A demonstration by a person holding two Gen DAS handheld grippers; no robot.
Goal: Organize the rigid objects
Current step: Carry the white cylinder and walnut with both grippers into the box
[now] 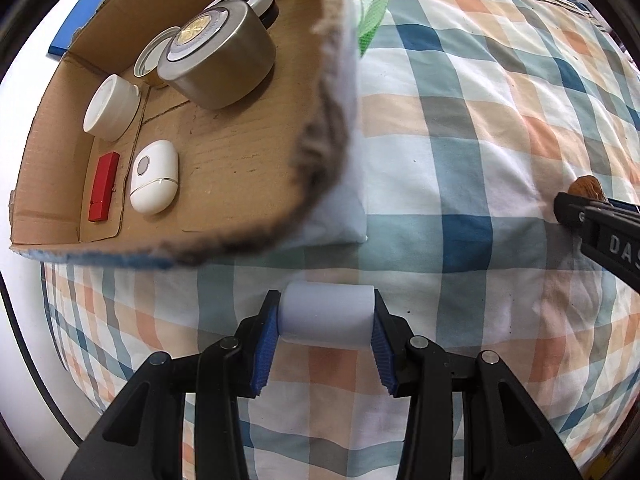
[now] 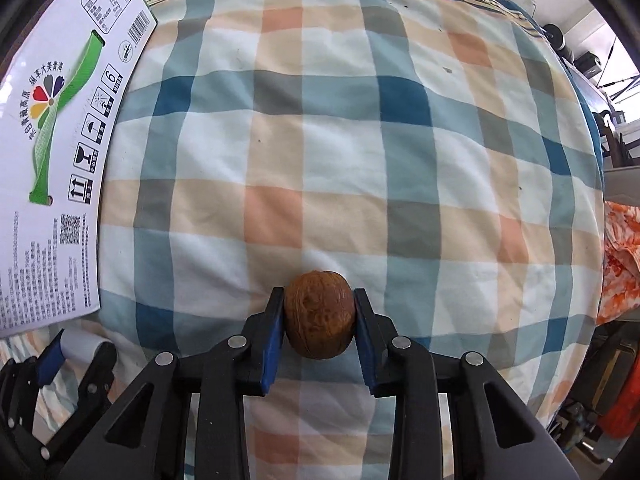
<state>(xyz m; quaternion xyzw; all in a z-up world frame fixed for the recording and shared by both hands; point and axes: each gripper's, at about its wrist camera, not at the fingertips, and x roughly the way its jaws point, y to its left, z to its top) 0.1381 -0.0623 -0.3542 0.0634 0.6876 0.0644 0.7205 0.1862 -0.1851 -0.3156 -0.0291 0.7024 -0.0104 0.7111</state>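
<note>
Left gripper (image 1: 326,330) points steeply down over the checked bedcover (image 1: 460,128); its blue pads are clamped on the ends of a white cylinder (image 1: 327,320), which lies crosswise between them. Right gripper (image 2: 319,316) points straight down, jaws closed on a brown walnut (image 2: 319,314) that sits against the cover.

In the left view the right gripper appears at the right edge, well apart from the left one, with the walnut at its tip.

Surface: soft, wrinkled cloth in blue, orange and white squares. A cardboard box (image 1: 240,152) stands at the far left, its torn rim near the left gripper. Inside: a metal tin (image 1: 224,60), a white jar (image 1: 112,108), a white oval case (image 1: 154,176) and a red stick (image 1: 104,186) at its left. A bare stretch of box floor lies right of the oval case. Between box and right gripper the cover is open. Clutter past the cover's right edge is too blurred to identify.
</note>
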